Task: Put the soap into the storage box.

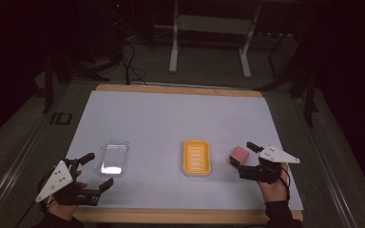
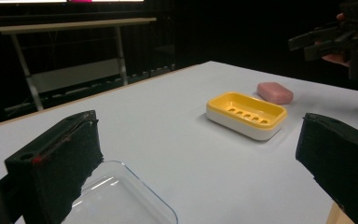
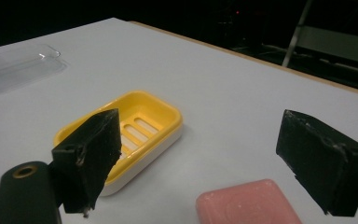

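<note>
A pink bar of soap (image 1: 239,155) lies on the white sheet at the right, just right of a yellow slotted soap dish (image 1: 196,157). My right gripper (image 1: 247,159) stands open, its jaws to either side of the soap's near end without touching it; the soap (image 3: 248,204) sits low between them, and the dish (image 3: 142,126) lies beyond the left jaw. At the left, my left gripper (image 1: 97,170) is open beside a clear plastic lid (image 1: 112,157). From that gripper, the lid (image 2: 121,200) lies below the left jaw, and the dish (image 2: 246,114) and soap (image 2: 274,92) are farther off.
The white sheet (image 1: 171,118) covers a wooden table whose edge (image 1: 180,89) shows at the back. A metal stand (image 1: 209,28) and cables (image 1: 130,61) are on the floor beyond. The other hand's gripper (image 2: 335,37) hangs at the upper right of the left gripper view.
</note>
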`<state>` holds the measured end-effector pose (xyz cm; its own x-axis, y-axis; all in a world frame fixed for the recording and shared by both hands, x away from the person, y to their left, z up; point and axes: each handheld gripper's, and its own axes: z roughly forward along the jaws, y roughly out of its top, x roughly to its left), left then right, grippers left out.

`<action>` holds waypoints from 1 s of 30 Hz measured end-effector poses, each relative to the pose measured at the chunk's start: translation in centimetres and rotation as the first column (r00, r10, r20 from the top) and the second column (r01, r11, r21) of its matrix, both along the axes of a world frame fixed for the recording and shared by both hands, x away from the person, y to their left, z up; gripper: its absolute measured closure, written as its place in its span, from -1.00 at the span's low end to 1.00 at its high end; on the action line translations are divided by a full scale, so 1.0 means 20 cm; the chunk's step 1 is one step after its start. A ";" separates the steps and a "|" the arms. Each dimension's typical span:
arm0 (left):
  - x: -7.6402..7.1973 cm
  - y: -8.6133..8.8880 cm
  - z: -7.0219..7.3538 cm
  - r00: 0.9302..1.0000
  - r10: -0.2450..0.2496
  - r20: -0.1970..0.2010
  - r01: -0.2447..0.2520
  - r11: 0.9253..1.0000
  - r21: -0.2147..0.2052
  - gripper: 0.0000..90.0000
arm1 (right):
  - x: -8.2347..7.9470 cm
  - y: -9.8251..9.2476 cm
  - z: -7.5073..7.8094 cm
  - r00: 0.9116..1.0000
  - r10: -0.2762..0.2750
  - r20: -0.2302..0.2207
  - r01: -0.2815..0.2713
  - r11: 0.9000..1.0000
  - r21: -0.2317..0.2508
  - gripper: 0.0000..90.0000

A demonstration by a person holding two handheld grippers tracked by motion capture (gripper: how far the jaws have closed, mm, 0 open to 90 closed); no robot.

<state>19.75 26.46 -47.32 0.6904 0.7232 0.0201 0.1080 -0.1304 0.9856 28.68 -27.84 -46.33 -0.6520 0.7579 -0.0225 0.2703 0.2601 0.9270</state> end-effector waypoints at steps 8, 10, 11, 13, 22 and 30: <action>0.00 -0.01 0.00 1.000 -0.005 -0.008 0.006 1.000 0.012 -0.99 | 0.01 0.01 -0.01 0.999 0.029 -0.037 -0.030 1.000 -0.010 -0.70; 0.00 -0.01 0.00 1.000 -0.005 -0.008 0.005 1.000 0.013 -0.99 | 0.01 0.01 -0.02 0.999 0.026 -0.037 -0.026 0.999 -0.023 -0.70; 0.00 -0.01 0.00 1.000 -0.005 -0.008 0.005 1.000 0.013 -0.99 | 0.01 0.01 -0.02 0.999 0.025 -0.042 -0.027 0.999 -0.030 -0.70; 0.00 -0.01 0.00 1.000 -0.004 -0.008 0.004 1.000 0.014 -0.99 | 0.02 0.02 -0.02 0.998 0.036 -0.060 -0.038 0.999 -0.039 -0.70; 0.00 -0.01 0.00 1.000 0.006 -0.014 -0.006 1.000 0.008 -0.99 | 0.06 0.05 -0.05 0.975 0.040 -0.216 -0.067 0.991 -0.116 -0.68; 0.01 -0.02 0.00 1.000 0.007 -0.015 -0.007 1.000 0.021 -0.99 | 0.08 0.05 -0.09 0.942 0.027 -0.334 -0.108 0.968 -0.228 -0.69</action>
<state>19.90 26.14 -47.39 0.6858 0.7274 0.0245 0.1239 -0.1499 0.9809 30.24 -26.79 -48.09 -0.7035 0.7102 0.0242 0.5205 0.4918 0.6979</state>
